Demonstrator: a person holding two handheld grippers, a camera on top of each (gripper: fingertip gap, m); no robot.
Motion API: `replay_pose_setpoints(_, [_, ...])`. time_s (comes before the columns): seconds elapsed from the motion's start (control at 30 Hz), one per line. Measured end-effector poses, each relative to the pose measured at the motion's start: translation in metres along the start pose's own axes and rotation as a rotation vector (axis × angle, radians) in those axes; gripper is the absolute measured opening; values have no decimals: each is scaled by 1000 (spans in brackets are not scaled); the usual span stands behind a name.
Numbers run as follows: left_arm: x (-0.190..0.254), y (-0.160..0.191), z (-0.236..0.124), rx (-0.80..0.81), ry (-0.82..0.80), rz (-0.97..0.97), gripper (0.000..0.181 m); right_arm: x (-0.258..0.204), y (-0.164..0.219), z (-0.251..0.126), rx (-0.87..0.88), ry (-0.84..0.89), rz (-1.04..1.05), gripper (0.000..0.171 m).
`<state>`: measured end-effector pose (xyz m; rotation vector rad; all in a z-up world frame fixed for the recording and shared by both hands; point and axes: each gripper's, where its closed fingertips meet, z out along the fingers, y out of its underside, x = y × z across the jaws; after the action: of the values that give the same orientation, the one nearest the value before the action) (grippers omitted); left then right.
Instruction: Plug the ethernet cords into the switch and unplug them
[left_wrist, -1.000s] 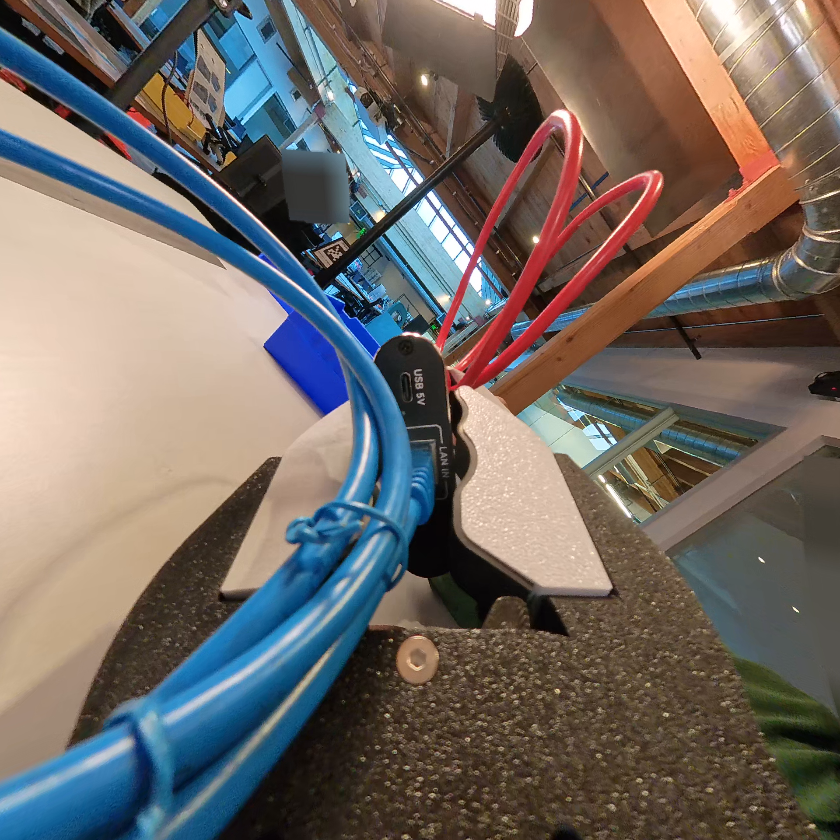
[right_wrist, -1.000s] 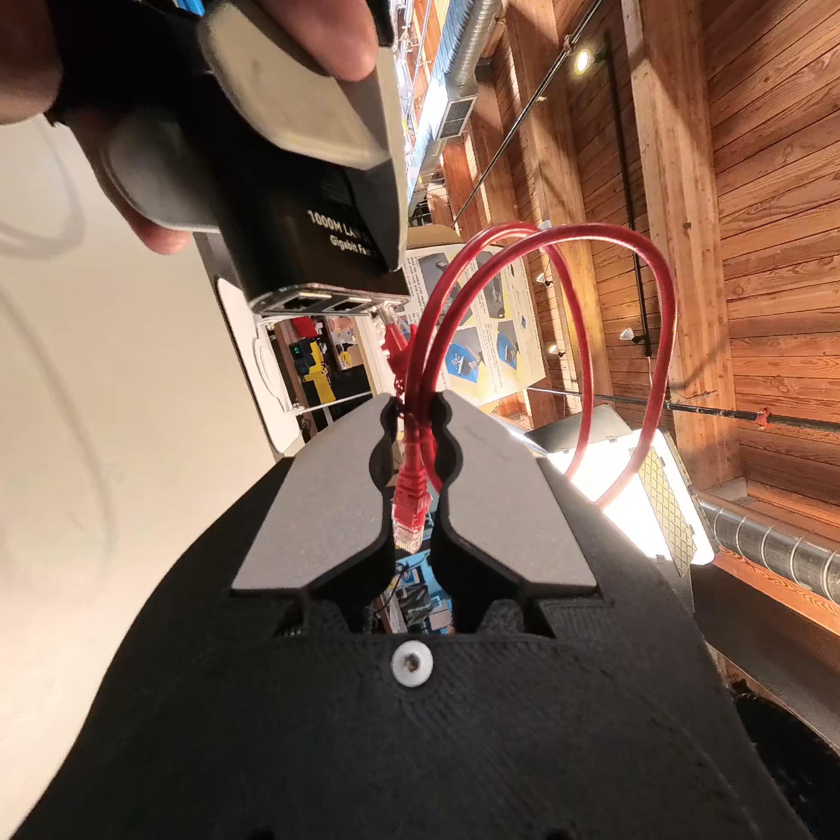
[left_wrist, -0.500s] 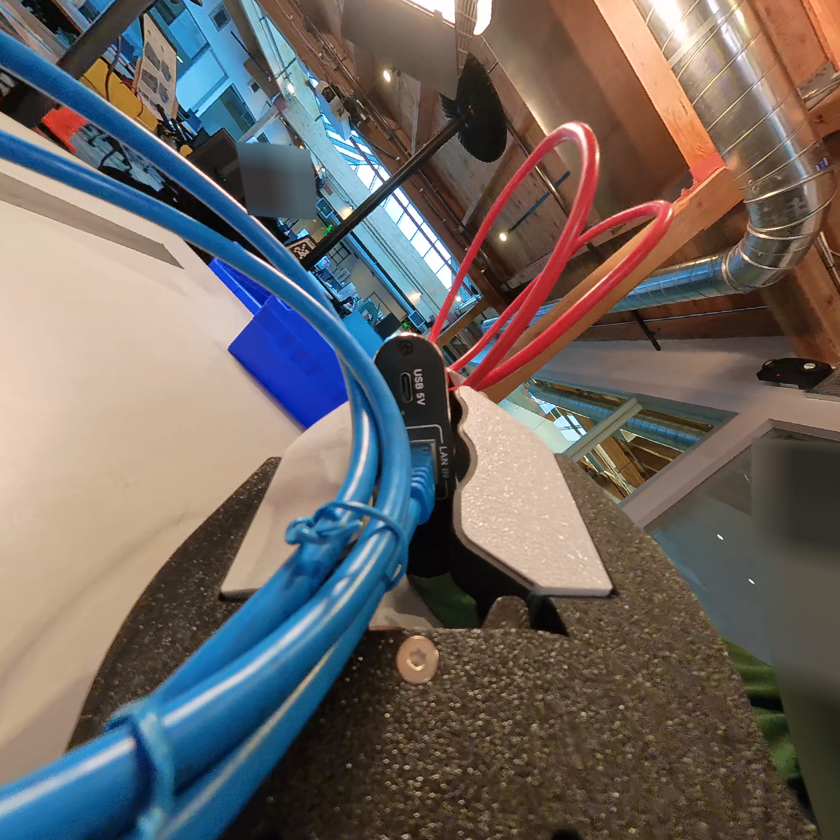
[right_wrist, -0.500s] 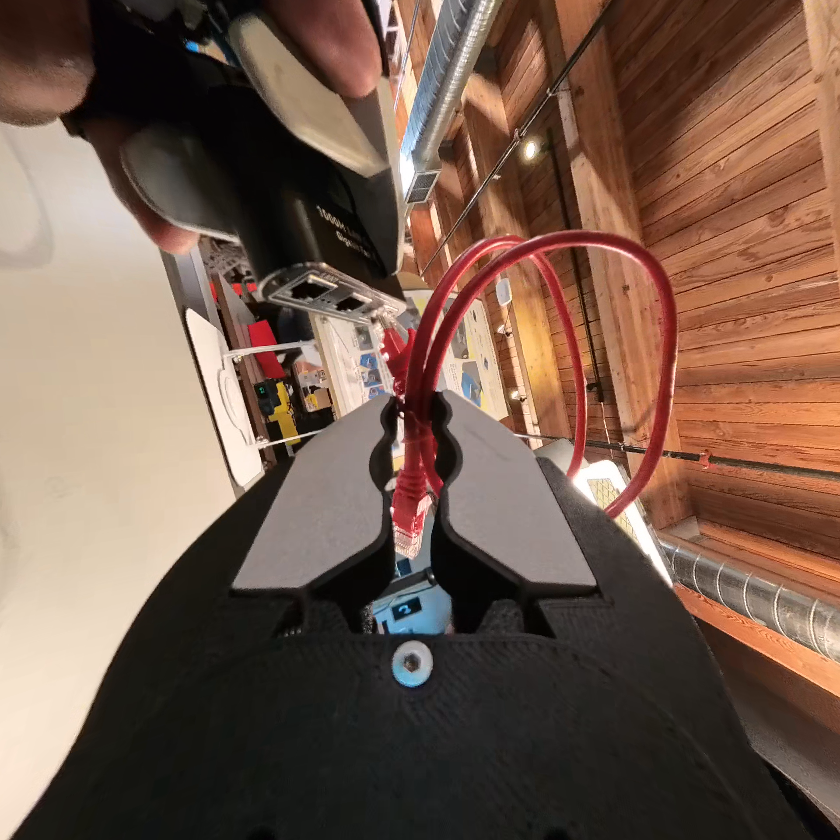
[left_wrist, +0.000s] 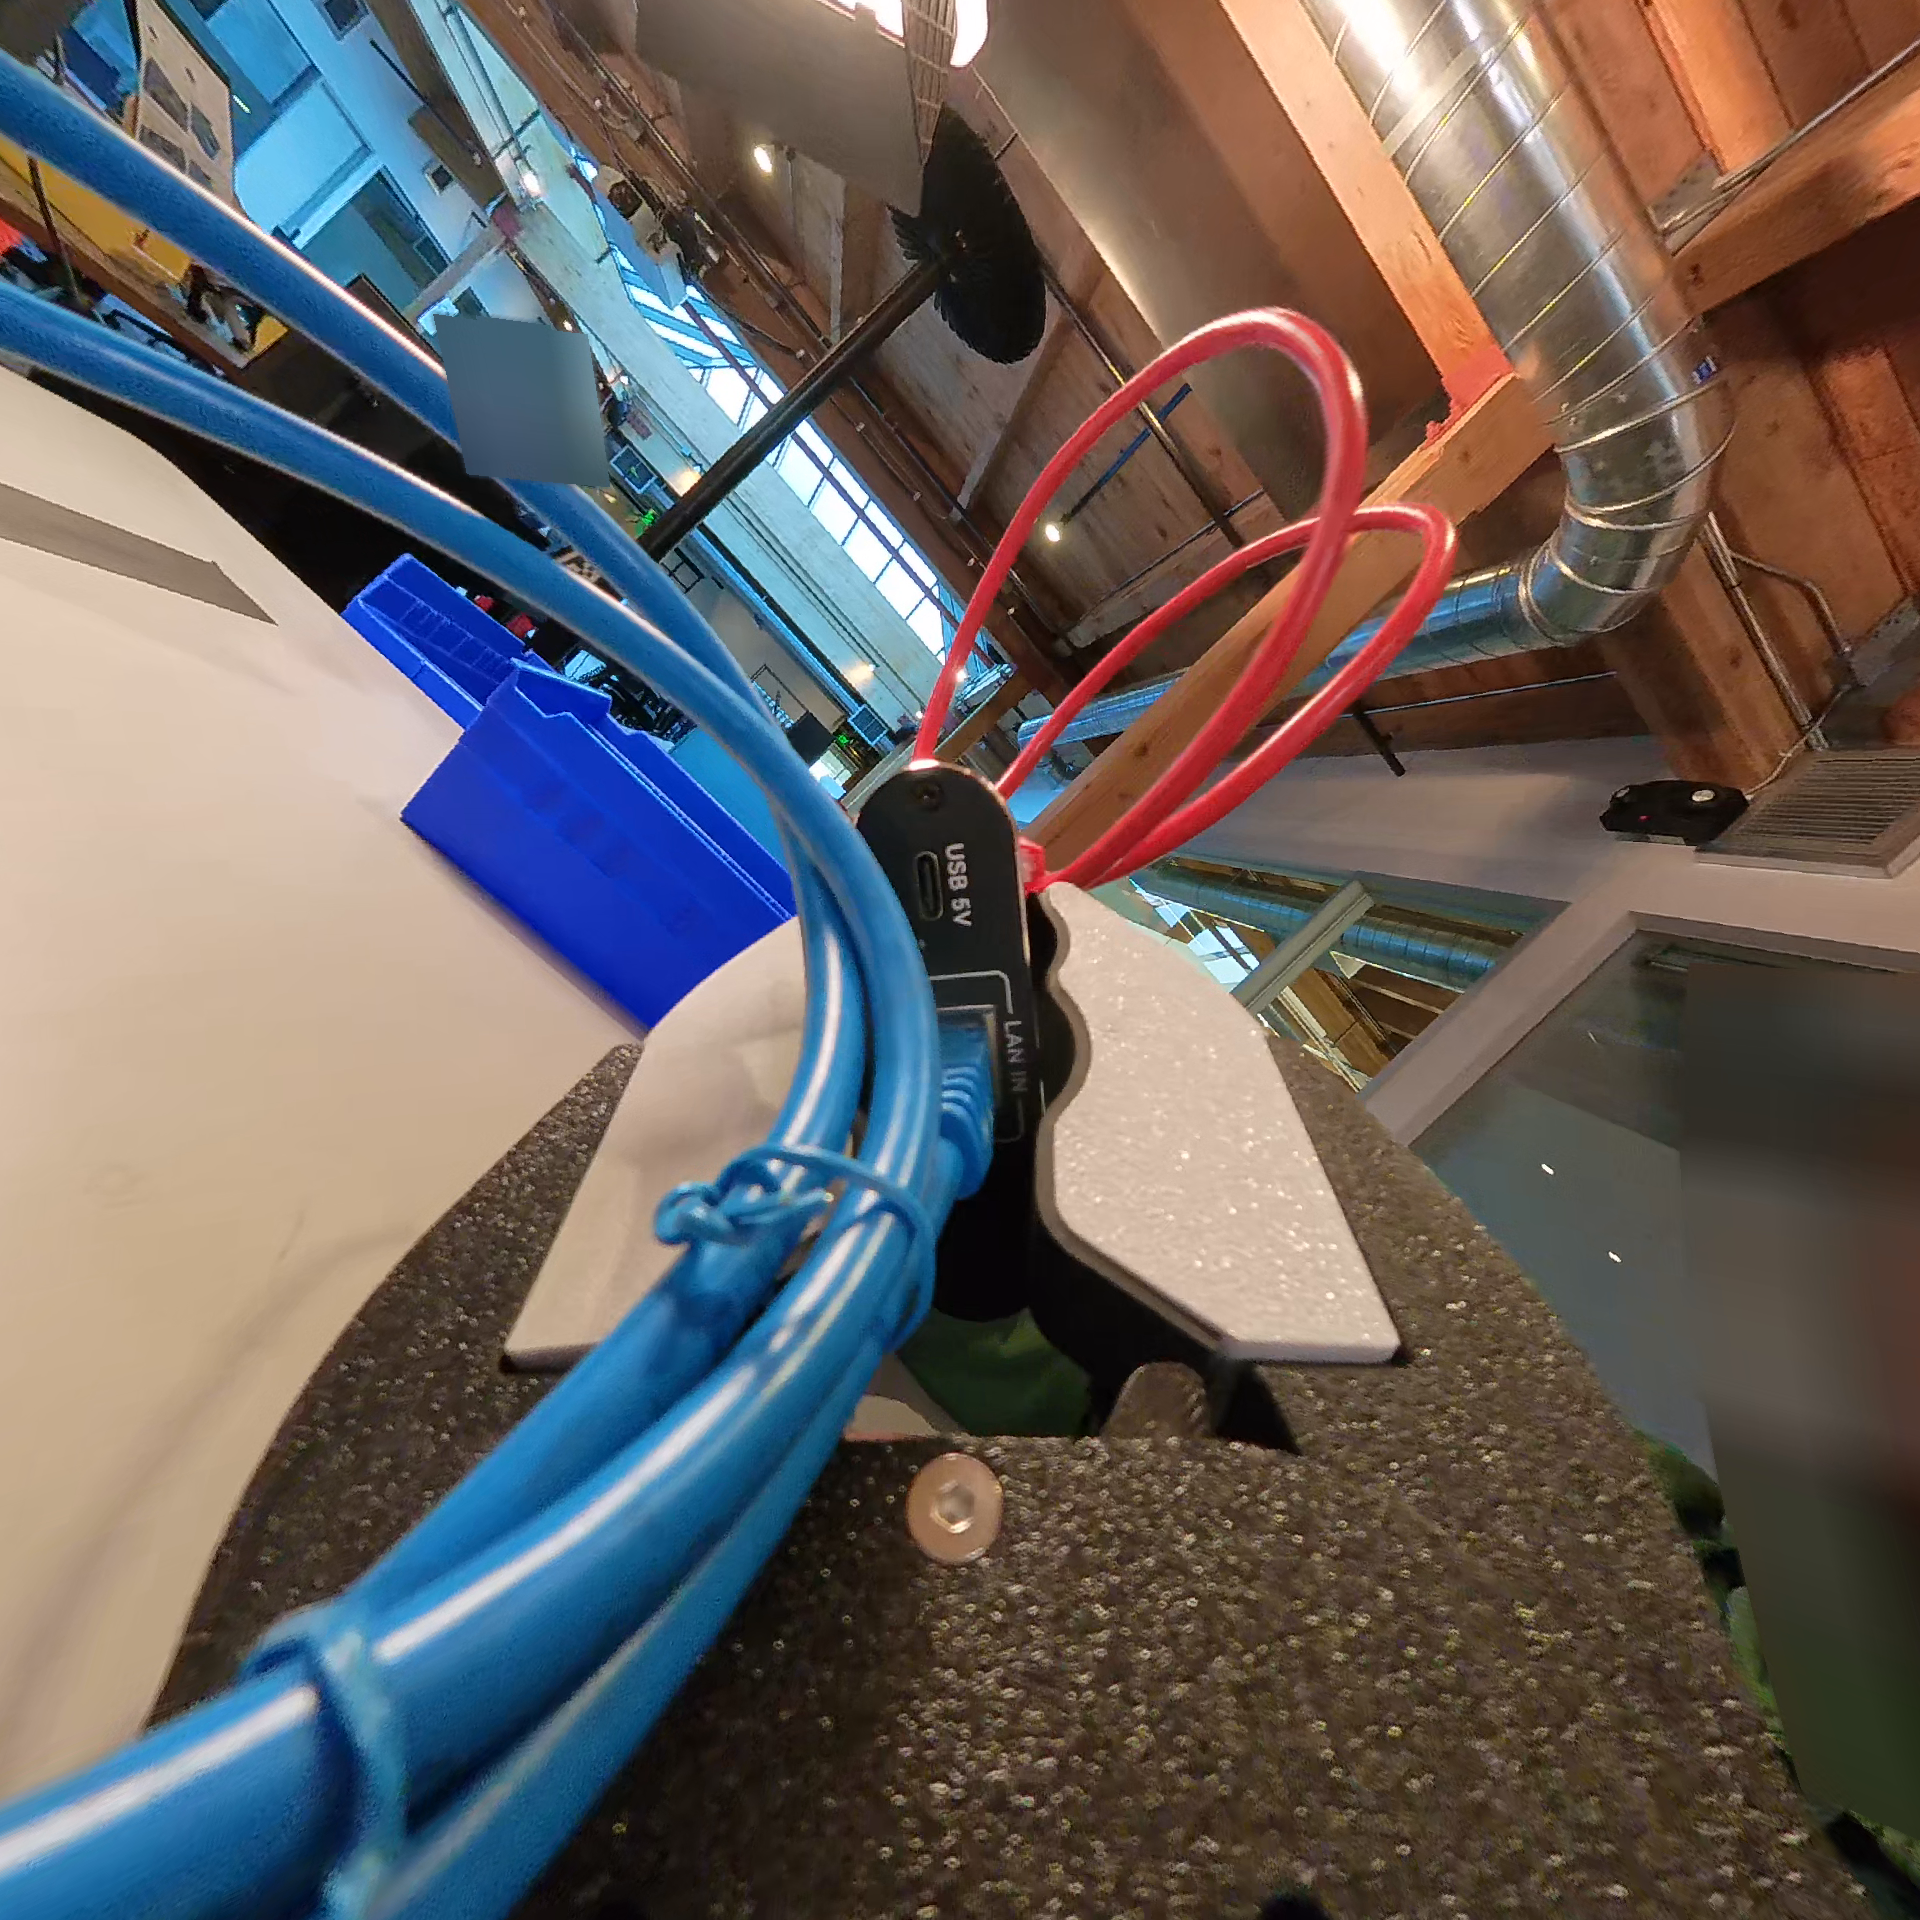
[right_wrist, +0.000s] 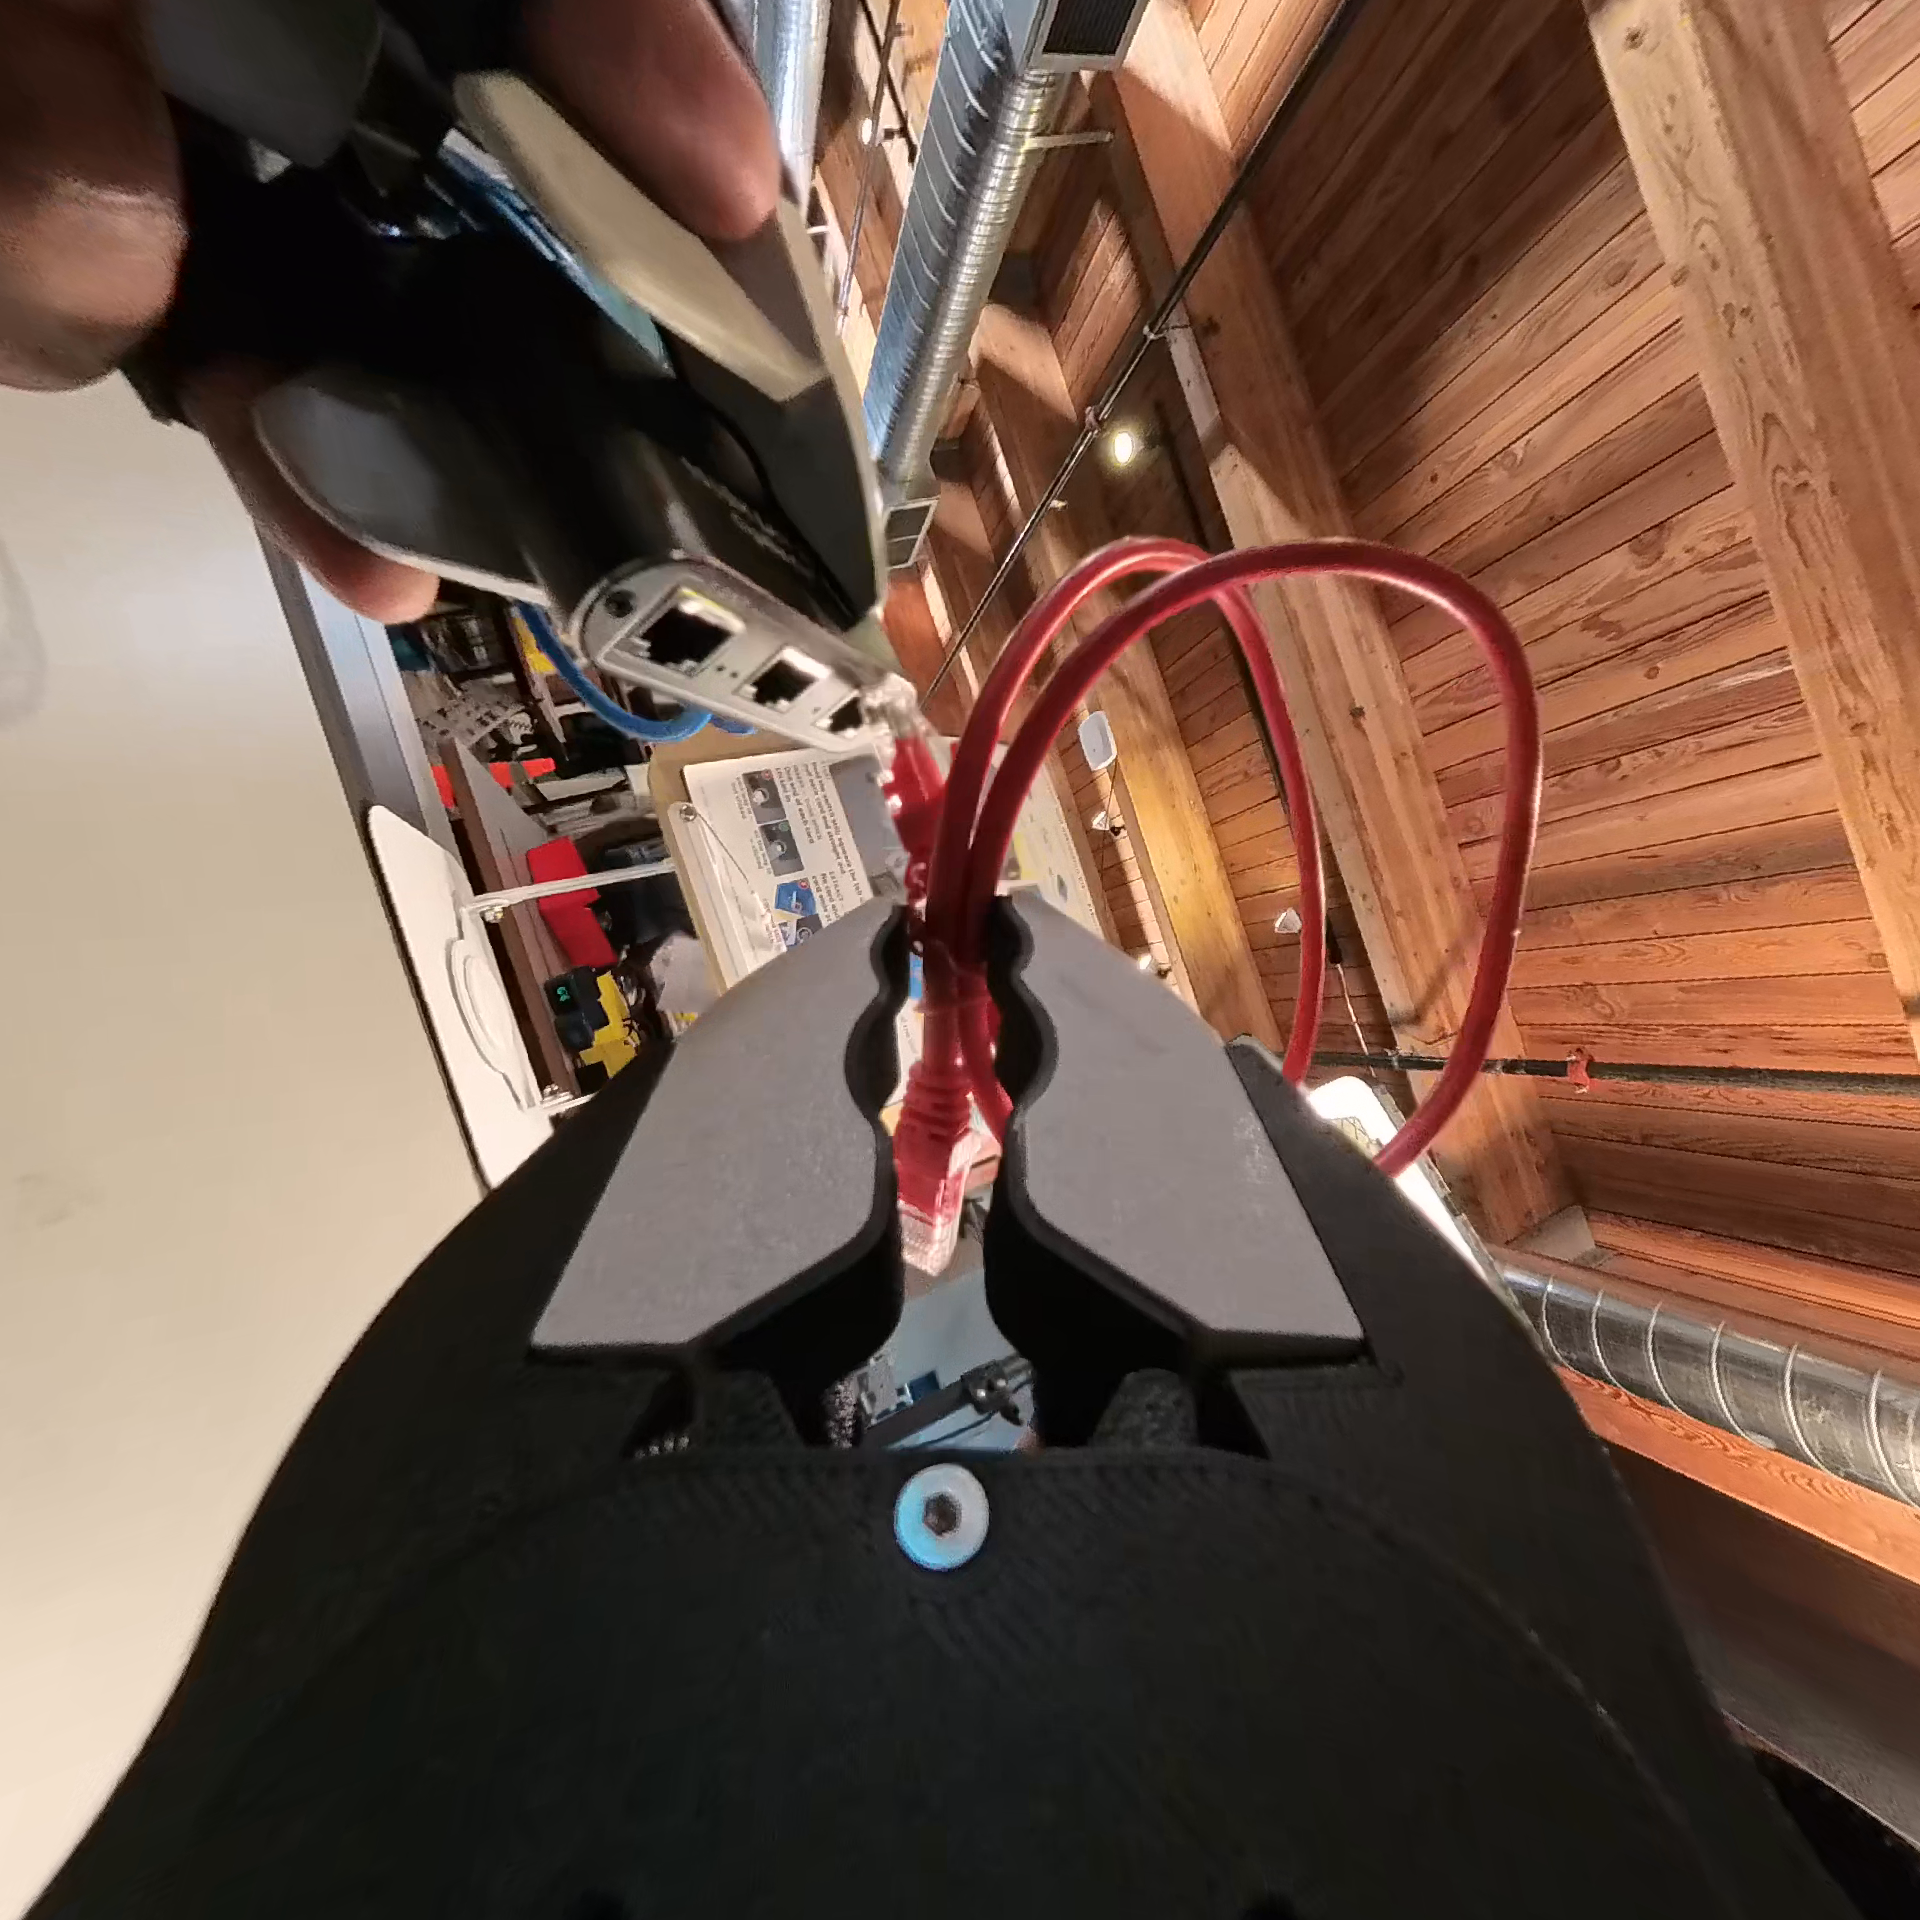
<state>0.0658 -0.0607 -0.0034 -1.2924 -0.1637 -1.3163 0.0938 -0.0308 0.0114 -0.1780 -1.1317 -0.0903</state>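
My left gripper (left_wrist: 956, 935) is shut on the black switch (left_wrist: 961, 894), seen end-on between its pads. A blue ethernet cord (left_wrist: 520, 1455) is plugged into the switch's near port, and its tied coil lies over the left finger. My right gripper (right_wrist: 948, 914) is shut on the bundled red ethernet cord (right_wrist: 1496, 831). One red plug (right_wrist: 930, 1174) points back between its fingers. The other red plug (right_wrist: 904, 769) has its tip at the rightmost port of the switch (right_wrist: 727, 665). I cannot tell if it is seated. A person's hand (right_wrist: 62, 208) holds the left gripper there.
A blue plastic bin (left_wrist: 582, 831) stands on the white table (left_wrist: 208, 1039) beyond the left gripper. A white stand (right_wrist: 457, 935) sits at the table's edge in the right wrist view. Wooden beams and metal ducts (left_wrist: 1507, 260) fill the background. Left tips to right tips: about 5 cm.
The switch has tilted so its row of ports faces the right wrist camera. The red plug's tip has come up to the rightmost port. Both views have swung slightly.
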Motion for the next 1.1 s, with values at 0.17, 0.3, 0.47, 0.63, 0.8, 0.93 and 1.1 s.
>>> replay_pose_setpoints(0.17, [4,1,1,-5,23,-1,28,3,0,-1,10,3,-3,14])
replay_pose_setpoints(0.3, [9,2,3,-8,51,3,28,2,-1,0,16,0,-24,14])
replay_pose_setpoints(0.47, [17,2,3,-5,93,11,28,8,2,-1,4,7,-1,14])
replay_pose_setpoints(0.63, [22,2,4,-7,116,28,28,9,7,1,-23,-16,59,14])
replay_pose_setpoints(0.8, [29,2,3,-53,78,242,28,-2,13,4,-67,-119,195,13])
replay_pose_setpoints(0.93, [35,0,-2,-112,-26,667,28,-14,11,2,-40,-262,392,14])
replay_pose_setpoints(1.1, [38,2,-12,-172,-145,1306,28,-23,-5,-6,58,-433,570,14])
